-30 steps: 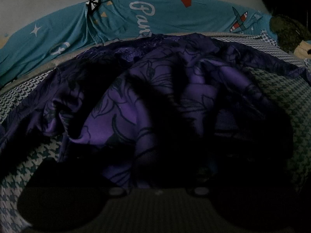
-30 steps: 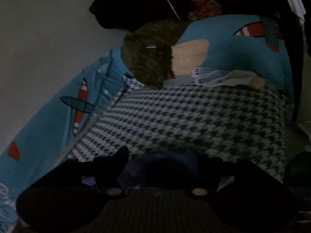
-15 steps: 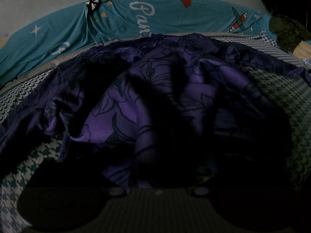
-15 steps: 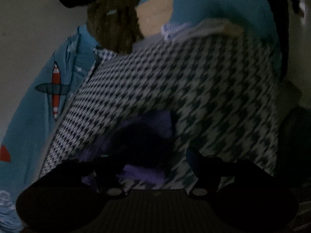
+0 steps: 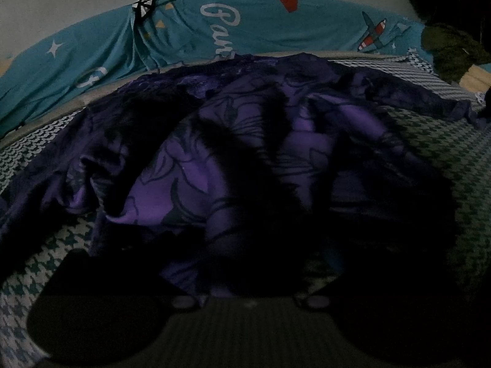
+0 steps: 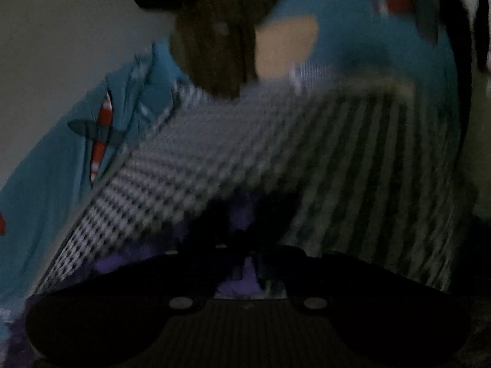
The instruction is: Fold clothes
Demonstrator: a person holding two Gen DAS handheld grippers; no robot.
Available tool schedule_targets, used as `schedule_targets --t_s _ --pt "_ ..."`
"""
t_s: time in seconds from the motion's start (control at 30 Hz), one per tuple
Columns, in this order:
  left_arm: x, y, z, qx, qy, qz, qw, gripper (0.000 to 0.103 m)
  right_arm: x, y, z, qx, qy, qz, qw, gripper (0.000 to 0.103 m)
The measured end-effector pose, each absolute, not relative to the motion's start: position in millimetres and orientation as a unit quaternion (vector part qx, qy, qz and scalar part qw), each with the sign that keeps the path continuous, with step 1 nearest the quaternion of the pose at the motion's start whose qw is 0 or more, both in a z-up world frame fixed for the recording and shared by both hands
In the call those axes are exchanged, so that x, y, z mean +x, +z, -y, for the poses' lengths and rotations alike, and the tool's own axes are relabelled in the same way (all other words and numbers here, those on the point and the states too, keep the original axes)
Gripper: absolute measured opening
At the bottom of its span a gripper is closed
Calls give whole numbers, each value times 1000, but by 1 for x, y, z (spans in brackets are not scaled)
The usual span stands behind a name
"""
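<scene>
Dim room; houndstooth bedcover carries the purple garment, rumpled, unfolded. My right claw has closed to a narrow gap on purple cloth since a moment ago, view blurred: lifting likely. Left claw: cannot tell.

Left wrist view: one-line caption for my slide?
Crumpled purple floral garment spread over a houndstooth cover, teal printed sheet behind, dim light.

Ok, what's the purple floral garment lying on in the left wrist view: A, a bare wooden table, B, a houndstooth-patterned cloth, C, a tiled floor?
B: the purple floral garment lies crumpled on a houndstooth-patterned cloth, which shows on both sides of it.
</scene>
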State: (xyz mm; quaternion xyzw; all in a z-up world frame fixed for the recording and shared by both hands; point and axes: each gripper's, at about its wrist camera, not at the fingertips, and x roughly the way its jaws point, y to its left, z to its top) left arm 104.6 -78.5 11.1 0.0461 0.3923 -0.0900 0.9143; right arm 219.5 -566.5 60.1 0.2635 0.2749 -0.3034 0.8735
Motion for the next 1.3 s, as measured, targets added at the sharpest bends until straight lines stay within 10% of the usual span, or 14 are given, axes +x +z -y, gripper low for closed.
schedule_targets --t_s 0.83,1.3 --pt "102 33 74 13 -99 -364 926 103 253 70 504 233 -148 -305 911 16" --pt "83 31 46 -1 -41 -357 933 103 224 55 406 203 41 -368 906 47"
